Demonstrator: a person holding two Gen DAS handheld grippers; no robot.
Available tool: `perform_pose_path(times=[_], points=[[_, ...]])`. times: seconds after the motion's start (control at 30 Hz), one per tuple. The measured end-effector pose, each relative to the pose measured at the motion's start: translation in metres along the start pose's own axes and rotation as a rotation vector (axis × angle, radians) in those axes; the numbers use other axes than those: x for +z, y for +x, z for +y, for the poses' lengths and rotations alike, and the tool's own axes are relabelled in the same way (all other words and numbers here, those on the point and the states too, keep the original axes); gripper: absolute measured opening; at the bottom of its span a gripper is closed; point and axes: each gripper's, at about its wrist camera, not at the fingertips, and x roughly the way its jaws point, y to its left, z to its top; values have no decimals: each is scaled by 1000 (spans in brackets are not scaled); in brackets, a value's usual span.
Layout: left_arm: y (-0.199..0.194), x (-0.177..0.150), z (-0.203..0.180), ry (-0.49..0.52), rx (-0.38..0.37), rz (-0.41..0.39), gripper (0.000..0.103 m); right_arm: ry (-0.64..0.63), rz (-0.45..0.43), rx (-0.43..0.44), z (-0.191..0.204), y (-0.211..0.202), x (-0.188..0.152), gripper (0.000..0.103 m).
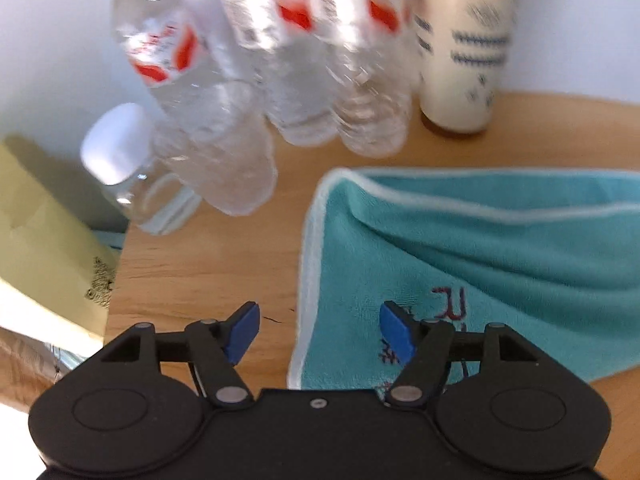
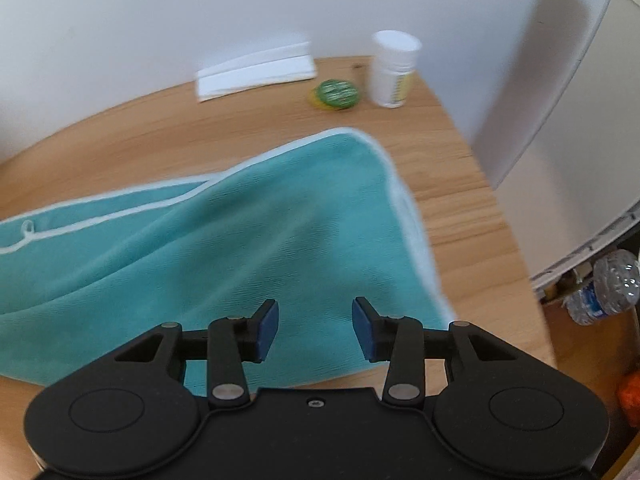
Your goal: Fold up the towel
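Towel is lying rumpled and half-folded on the wooden counter. We're hovering the left hand-held gripper over the towel's left edge, jaws spread, gripping nothing. We're holding the right hand-held gripper over the towel's right end, also released. Water bottles are standing behind the towel.

My wooden table: teal towel spread across middle. Far edge by wall: clear water bottles, cream cup, folded white paper, green round lid, white pill bottle.
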Motion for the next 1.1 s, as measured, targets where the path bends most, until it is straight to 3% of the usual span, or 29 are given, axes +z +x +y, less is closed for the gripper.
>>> perform_pose_path(times=[0.1,0.13,0.17,0.2,0.27,0.3,0.37,0.63,0.77,0.9,1.1], points=[[-2,-4,-5,33,15,-13,67,-14,9,-4,12,5,-2,45],[-3,-5,-6,39,18,-13,62,-27,10,-13,17,6,-3,45],[-6,-7,-6,49,-9,-5,48,-40,9,-20,20,7,-4,45],[-6,-8,-6,45,-27,0,42,-48,4,-21,20,6,-6,44],[-7,-11,-10,54,-34,13,39,-37,-5,2,13,6,-10,44],[-11,-16,-18,108,-7,11,38,-45,-7,10,11,5,-11,44],[-15,-24,-23,136,-1,17,31,-111,-5,9,9,3,-16,45],[-45,-69,-30,139,-37,83,29,-106,11,41,-12,-8,-36,45],[-52,-82,-30,98,-52,111,29,-120,27,45,-13,-9,-36,45],[-62,-98,-37,141,-46,126,29,-132,49,57,-15,-10,-37,45],[-67,-113,-31,125,-49,154,29,-154,106,67,-15,-15,-47,46]])
